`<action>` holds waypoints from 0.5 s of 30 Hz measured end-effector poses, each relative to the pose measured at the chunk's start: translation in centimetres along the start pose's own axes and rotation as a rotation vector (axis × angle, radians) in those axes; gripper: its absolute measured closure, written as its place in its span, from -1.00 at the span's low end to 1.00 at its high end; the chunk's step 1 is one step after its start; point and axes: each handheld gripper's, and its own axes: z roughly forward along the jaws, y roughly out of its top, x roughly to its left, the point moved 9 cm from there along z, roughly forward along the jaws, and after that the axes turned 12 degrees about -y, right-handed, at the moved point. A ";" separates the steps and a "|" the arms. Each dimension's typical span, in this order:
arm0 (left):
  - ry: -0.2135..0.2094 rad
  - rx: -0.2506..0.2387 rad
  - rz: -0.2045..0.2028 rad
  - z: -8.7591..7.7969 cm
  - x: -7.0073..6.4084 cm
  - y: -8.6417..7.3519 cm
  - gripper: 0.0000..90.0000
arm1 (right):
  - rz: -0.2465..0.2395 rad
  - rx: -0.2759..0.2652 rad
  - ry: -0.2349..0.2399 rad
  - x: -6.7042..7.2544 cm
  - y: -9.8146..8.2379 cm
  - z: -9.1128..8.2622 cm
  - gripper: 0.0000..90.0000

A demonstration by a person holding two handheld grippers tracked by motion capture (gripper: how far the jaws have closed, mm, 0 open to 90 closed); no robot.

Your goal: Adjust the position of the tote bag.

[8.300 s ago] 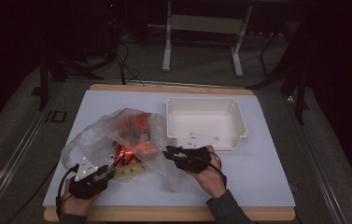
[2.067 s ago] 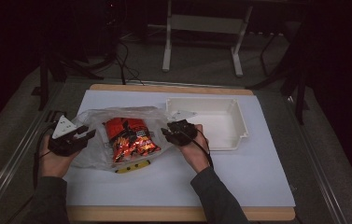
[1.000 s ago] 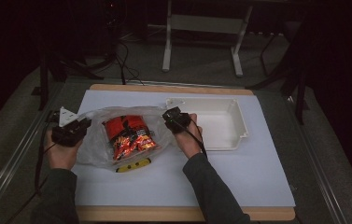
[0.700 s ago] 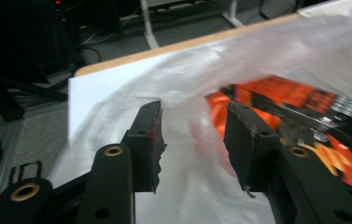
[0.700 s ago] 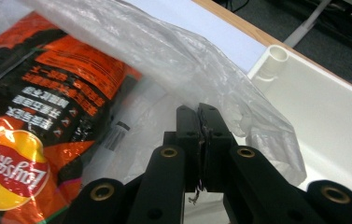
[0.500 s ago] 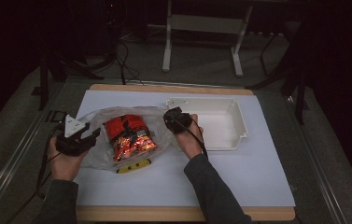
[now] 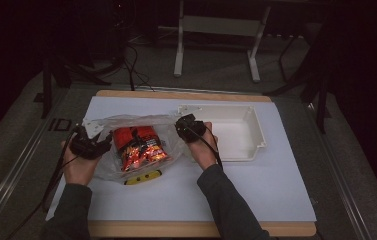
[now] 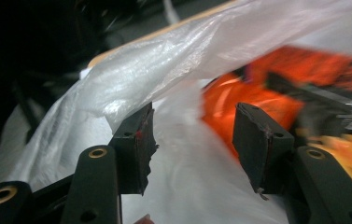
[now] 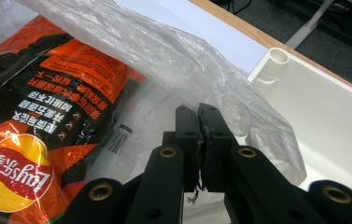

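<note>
So the background stuff: a wooden table (image 7: 201,229) with a big white sheet (image 7: 256,190) covering most of the top. A white plastic tray (image 7: 258,127) sits on the sheet toward the back right, and it's got a little round post in one corner. Behind the table there's a grey floor with a white-legged stand (image 7: 178,50) and some dark cables (image 7: 131,65) snaking around. Off the table's left edge you can see an "ID" marking (image 7: 60,124). The room beyond is pretty much dark.

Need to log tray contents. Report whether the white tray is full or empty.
Empty. The high view shows the white tray with a bare floor; the snack packets are in the plastic bag beside it.
</note>
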 end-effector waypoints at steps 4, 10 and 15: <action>0.023 0.070 -0.032 1.5 1.0 -0.3 0.14 | -0.007 -0.006 0.000 0.0 0.4 -0.1 0.94; 0.006 0.133 -0.037 2.4 1.1 -1.1 0.22 | -0.006 -0.009 -0.004 -0.4 0.9 -0.3 0.94; -0.016 0.048 0.014 1.2 -0.4 -0.7 0.08 | 0.001 -0.011 -0.010 -0.5 0.9 -0.4 0.94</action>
